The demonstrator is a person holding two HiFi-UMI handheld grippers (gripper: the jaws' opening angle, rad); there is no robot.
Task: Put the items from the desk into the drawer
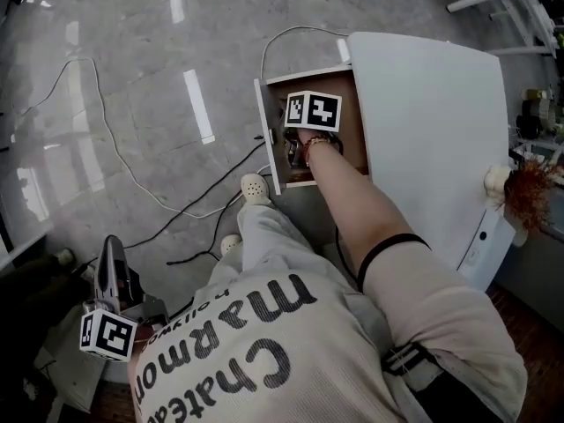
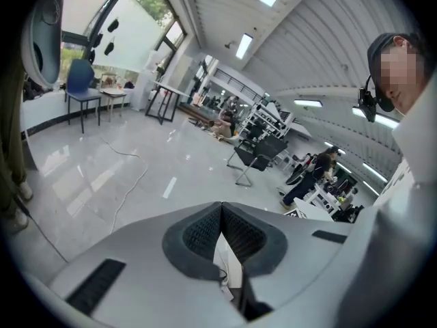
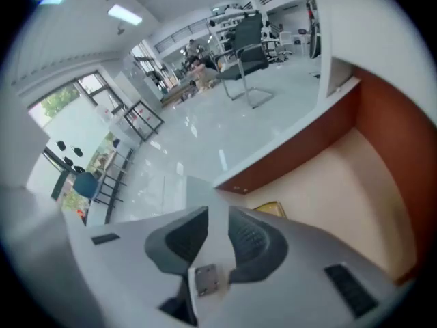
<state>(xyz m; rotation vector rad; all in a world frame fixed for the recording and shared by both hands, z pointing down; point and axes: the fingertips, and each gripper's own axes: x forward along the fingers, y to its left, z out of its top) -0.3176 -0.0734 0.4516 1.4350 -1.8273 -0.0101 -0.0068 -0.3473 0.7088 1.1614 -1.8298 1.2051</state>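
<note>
Recorded left gripper (image 2: 220,206) low at the person's side, above the floor (image 1: 132,77) and well apart from the desk (image 1: 423,122). Jaws together at the tips, with nothing held. Judged idle at this stage.

Followed the right arm forward and down into the open drawer (image 1: 267,139), pulled out from the desk's left edge in the head view.

Found right gripper (image 3: 218,216) inside the drawer, aimed steeply at the drawer floor. Jaws a little apart, pads pressing on nothing. Noted a small yellowish item (image 3: 271,208) lying on the drawer floor just beyond the jaw tips, close to the foot of the brown wall. Partly hidden by a jaw, so kind not determined. Judged to be an item already delivered, not one being picked up.

Unable to determine further drawer contents from the head view: dark shapes beside the gripper, too small to name.

Inspected the desk top: bare white across the middle. Noted at the far right edge a cream round thing (image 1: 498,181) and a reddish tufted thing (image 1: 531,194), just beside each other. Unable to tell whether resting on the desk or on something beyond it.

Assessed as partly done: at least one item in the drawer, up to two left at the far edge. Expected next: clear the right gripper from the drawer, then reach across.
</note>
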